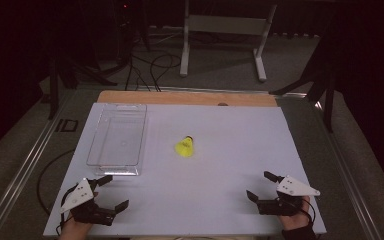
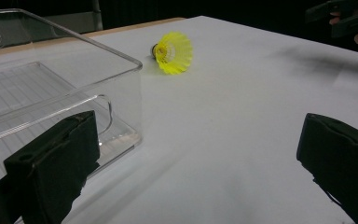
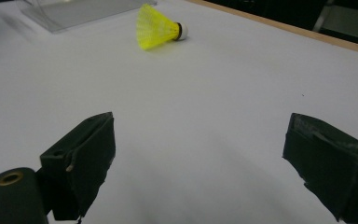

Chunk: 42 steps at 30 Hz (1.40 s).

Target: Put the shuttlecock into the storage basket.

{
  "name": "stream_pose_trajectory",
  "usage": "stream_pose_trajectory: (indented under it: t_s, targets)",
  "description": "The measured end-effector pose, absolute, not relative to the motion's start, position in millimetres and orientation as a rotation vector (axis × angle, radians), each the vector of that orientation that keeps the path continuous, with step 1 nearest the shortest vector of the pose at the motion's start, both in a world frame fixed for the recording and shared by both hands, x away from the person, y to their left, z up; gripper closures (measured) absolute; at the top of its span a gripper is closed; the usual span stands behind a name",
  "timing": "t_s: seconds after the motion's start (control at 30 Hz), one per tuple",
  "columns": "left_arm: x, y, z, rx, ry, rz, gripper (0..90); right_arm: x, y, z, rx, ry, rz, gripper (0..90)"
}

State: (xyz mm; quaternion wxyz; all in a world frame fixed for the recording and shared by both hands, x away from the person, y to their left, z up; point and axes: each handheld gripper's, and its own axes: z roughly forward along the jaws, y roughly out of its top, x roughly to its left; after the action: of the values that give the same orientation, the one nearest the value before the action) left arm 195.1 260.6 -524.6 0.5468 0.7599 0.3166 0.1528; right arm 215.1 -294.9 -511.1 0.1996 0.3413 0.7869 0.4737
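A yellow shuttlecock [image 1: 185,146] lies on its side near the middle of the white table top [image 1: 220,165], cork end pointing away. It appears as well in the left gripper view [image 2: 173,52] and the right gripper view [image 3: 158,28]. A clear plastic bin [image 1: 118,137] stands empty at the left, its near corner close to my left gripper [image 1: 114,191]. That gripper rests open at the near left edge, nothing between its jaws. My right gripper [image 1: 263,186] sits open at the near right, also holding nothing. Both are well short of the shuttlecock.
A strip of brown wood [image 1: 187,98] runs along the table's far edge. Beyond it are a white metal stand [image 1: 225,30], black tripod legs and cables on grey floor. In the left gripper view the clear bin [image 2: 51,93] is at left, with the other gripper [image 2: 342,16] far off.
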Motion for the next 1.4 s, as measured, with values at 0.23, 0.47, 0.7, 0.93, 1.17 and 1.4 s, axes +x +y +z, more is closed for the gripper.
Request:
stream_pose_trajectory:
  t_s: [0.23, 0.47, 0.7, 0.93, 1.17, 1.4]
  targets:
    - [195, 261, -524, 1.807, 0.765, 0.358, 0.0, 216, -293, -515, 0.922, 2.187, 1.311, 9.4]
    - [194, 261, -524, 1.813, 0.778, 0.357, 0.0, 216, -291, -516, 0.923, 2.189, 1.311, 9.4]
    - [192, 260, -521, 1.822, 0.793, 0.357, 0.0, 216, -291, -515, 0.915, 2.179, 1.299, 9.4]
    - [192, 257, -509, 1.844, 0.772, 0.343, 0.0, 216, -291, -514, 0.916, 2.173, 1.303, 9.4]
    - [194, 258, -488, 1.872, 0.76, 0.313, 0.0, 216, -291, -513, 0.922, 2.164, 1.316, 9.5]
    - [200, 256, -473, 1.973, 0.772, 0.272, 0.0, 215, -290, -513, 0.925, 2.174, 1.316, 9.5]
